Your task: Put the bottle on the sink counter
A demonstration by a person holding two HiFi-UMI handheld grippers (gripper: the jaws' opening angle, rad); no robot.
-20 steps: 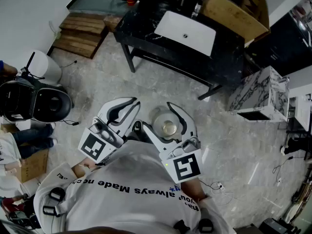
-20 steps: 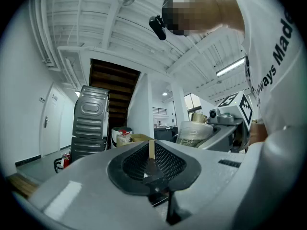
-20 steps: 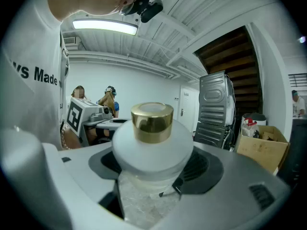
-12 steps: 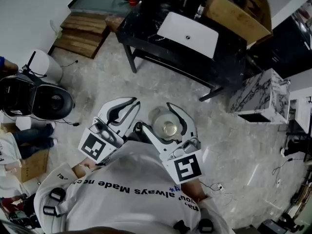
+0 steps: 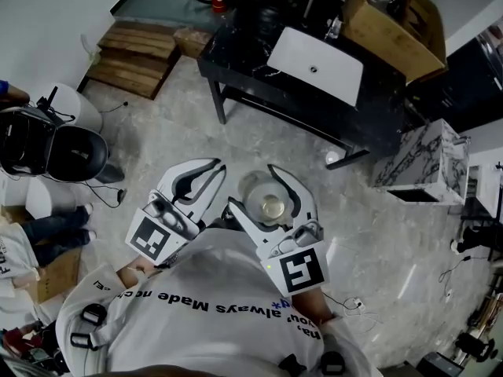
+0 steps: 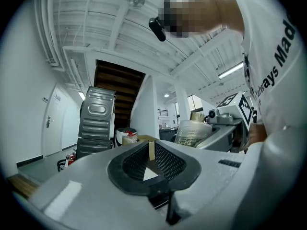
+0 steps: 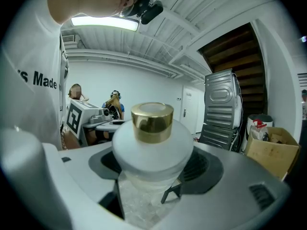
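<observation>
A clear, white-shouldered bottle [image 5: 271, 205] with a gold cap [image 7: 152, 121] stands upright between the jaws of my right gripper [image 5: 255, 188], which is shut on its body, close to my chest. My left gripper [image 5: 218, 171] sits just to its left, shut and empty, with its black pads [image 6: 152, 150] together. The left gripper view also catches the bottle [image 6: 192, 131] at the right. The black sink counter [image 5: 251, 69] with its white basin [image 5: 314, 65] stands across the marble floor ahead, well apart from both grippers.
A cardboard box [image 5: 393, 14] rests on the counter's far right end. A marble-patterned cabinet [image 5: 416, 159] stands to the right, wooden pallets [image 5: 130, 53] at the back left. A black round appliance [image 5: 67, 155] and a seated person's legs [image 5: 47, 226] are at the left.
The counter and floor have slid down and to the right in the head view. Both grippers and the bottle keep their places before my chest.
</observation>
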